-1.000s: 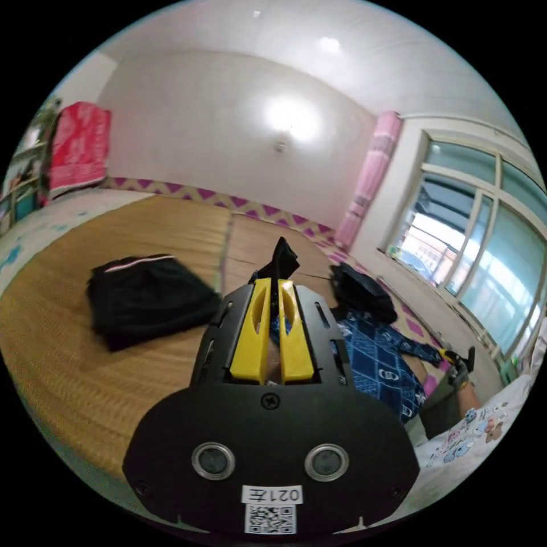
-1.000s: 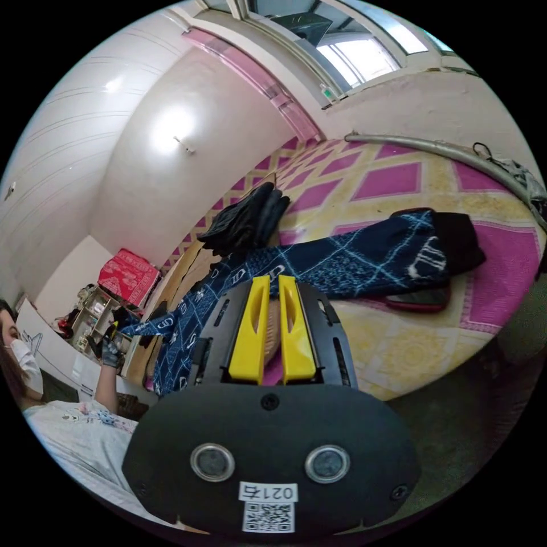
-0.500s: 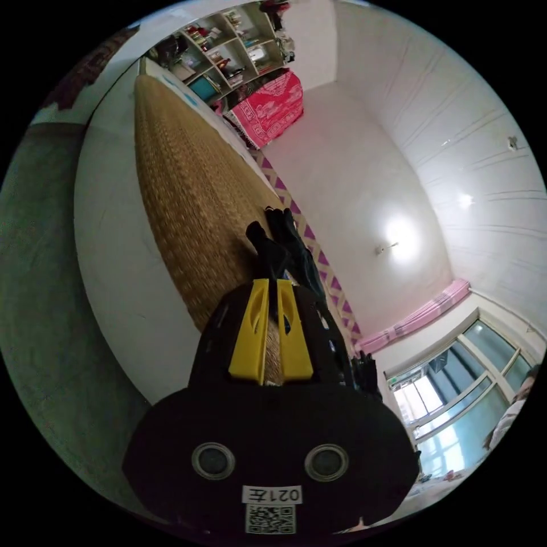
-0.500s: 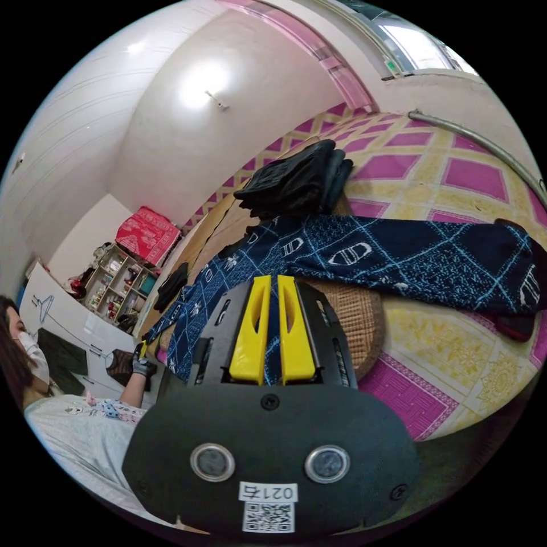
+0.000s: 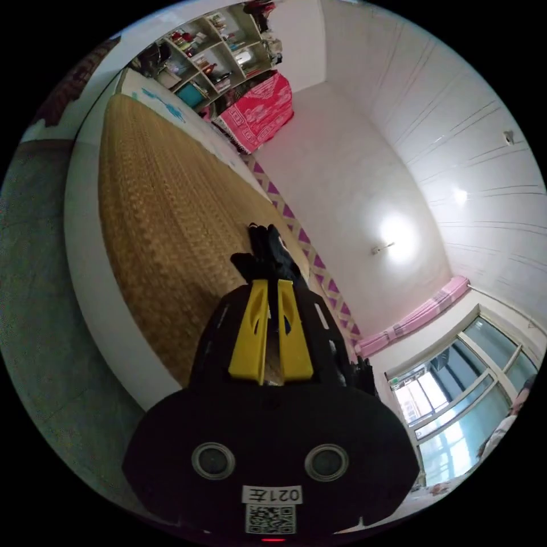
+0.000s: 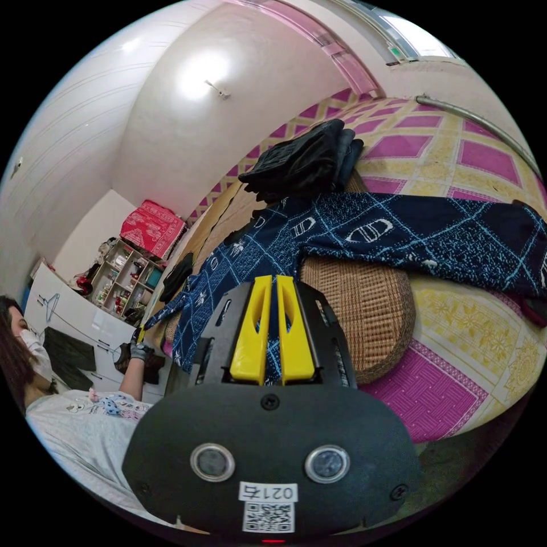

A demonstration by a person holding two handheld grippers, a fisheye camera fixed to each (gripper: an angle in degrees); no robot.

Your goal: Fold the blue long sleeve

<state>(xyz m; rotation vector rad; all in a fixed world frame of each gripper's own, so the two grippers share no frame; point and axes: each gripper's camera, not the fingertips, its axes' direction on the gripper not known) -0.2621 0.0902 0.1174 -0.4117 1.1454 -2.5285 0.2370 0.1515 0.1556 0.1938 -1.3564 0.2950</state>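
In the right gripper view, the right gripper (image 6: 266,333) had its yellow jaws drawn close together with an edge of the dark blue long-sleeved shirt with a pale line pattern (image 6: 364,231) pinched between them. From the jaws the shirt ran out over the woven straw mat (image 6: 364,310), one sleeve stretching across the pink-and-yellow patterned bed sheet (image 6: 467,342). Just beyond the shirt sat a stack of folded black clothes (image 6: 302,162). At the shirt's other end, a gloved hand (image 6: 138,351) held the left gripper (image 6: 141,335), which was too small to tell how its jaws stood.

In the left gripper view, the left gripper (image 5: 269,336) showed narrow jaws clamping dark fabric of the shirt (image 5: 268,259), which stuck up past the tips. Beyond the shirt lay the straw mat (image 5: 165,228). Farthest off stood open white shelves (image 5: 222,45) crowded with small items, a red patterned cloth (image 5: 259,114) hanging below them.
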